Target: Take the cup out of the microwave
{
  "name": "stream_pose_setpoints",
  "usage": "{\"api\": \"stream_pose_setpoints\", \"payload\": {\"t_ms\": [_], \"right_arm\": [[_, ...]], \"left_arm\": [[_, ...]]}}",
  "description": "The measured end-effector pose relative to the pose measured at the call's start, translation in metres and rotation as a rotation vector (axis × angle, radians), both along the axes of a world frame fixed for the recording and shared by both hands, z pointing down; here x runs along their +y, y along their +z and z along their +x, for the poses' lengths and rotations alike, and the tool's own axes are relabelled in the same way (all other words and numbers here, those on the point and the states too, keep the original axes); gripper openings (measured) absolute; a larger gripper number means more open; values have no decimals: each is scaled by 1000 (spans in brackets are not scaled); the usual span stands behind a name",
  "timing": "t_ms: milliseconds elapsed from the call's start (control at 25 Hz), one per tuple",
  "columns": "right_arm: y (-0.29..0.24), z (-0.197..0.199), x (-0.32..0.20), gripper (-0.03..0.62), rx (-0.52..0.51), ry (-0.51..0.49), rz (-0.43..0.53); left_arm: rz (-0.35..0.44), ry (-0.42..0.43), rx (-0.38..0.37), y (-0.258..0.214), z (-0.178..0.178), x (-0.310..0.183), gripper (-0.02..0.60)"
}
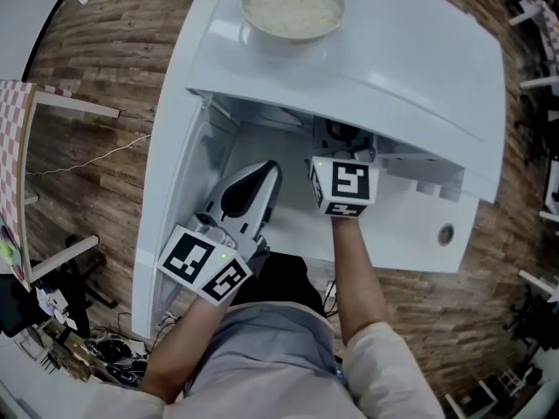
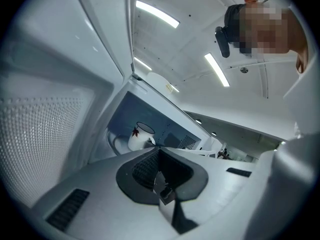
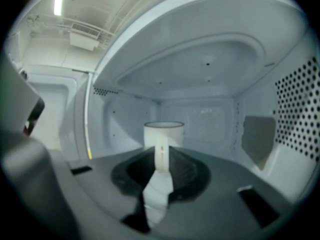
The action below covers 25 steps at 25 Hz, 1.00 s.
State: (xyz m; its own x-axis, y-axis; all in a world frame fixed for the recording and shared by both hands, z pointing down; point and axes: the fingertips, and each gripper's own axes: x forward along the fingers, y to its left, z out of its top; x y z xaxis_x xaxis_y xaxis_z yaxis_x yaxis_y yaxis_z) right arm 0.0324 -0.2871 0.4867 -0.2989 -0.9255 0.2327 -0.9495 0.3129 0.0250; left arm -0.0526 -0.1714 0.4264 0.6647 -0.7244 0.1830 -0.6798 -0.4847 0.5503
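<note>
A white cup (image 3: 163, 132) with a dark rim stands upright in the middle of the open microwave's cavity (image 3: 200, 109). My right gripper (image 3: 162, 156) reaches level into the cavity and is shut on the cup's handle, a white strip squeezed between the dark pads. The left gripper view shows the same cup (image 2: 141, 135) with a red leaf mark, far ahead. My left gripper (image 2: 159, 176) hangs outside beside the open door (image 2: 45, 134) with its jaws together and holds nothing I can make out. From the head view, the microwave's top hides the cup and the tips of the right gripper (image 1: 342, 138).
A bowl of rice (image 1: 292, 5) sits on top of the white microwave (image 1: 393, 68). The door (image 1: 175, 199) swings out to the left, close to my left gripper (image 1: 249, 190). Perforated vents line the cavity's right wall (image 3: 300, 109). Wooden floor and furniture surround the unit.
</note>
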Motion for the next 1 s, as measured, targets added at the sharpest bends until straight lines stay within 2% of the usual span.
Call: {"api": "stream_pose_setpoints", "payload": {"t_ms": [240,1000], "right_arm": [[-2,-1,2,72,19,33,10],[-5,8,29,71,-24,57,7]], "left_arm": [[1,-9,0,0,-3,-1,9],[13,-5,10,-4,1,4,9]]}}
